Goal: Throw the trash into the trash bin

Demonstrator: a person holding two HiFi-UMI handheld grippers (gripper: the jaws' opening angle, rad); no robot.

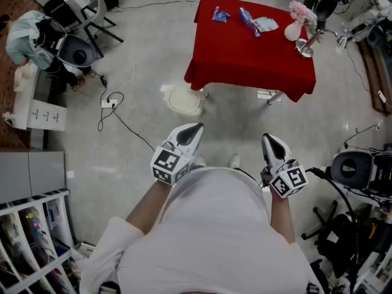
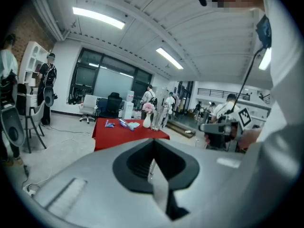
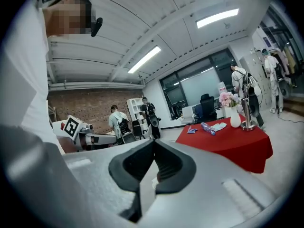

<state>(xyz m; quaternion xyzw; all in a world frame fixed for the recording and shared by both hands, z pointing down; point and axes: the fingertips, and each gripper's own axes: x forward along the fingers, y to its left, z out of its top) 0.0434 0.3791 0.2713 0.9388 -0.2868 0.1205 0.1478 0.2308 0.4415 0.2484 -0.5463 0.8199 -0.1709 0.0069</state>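
1. You are in the approach step, and no trash is picked up yet. You stand on the floor, well apart from the red bench [image 1: 245,60], which lies between 12 and 1 o'clock from you in the head view.
2. The left claw [image 1: 193,129] is clenched and empty. Its own view shows the two jaws pressed together with nothing between them. The right claw [image 1: 270,139] is the same, clenched on nothing. Both are near your body and point toward the bench.
3. The trash lies on the far part of the bench: a blue wrapper [image 1: 220,15], a bottle [image 1: 248,21] and a pale wrapper [image 1: 267,24] touching it.
4. At 3 o'clock from the trash stand a vase with pink flowers [image 1: 295,24] and a metal stand [image 1: 308,44]. I judge these are not trash.
5. The trash bin [image 1: 185,100] is pale and open. It sits on the floor at about 11 o'clock from you, just beside the near left corner of the bench.
6. The next move, in my judgement, is to walk up to the bench and release one claw before you reach. The blue wrapper is nearest to the bin side, so it is a good first piece. Keep the claw away from the vase, which could tip.
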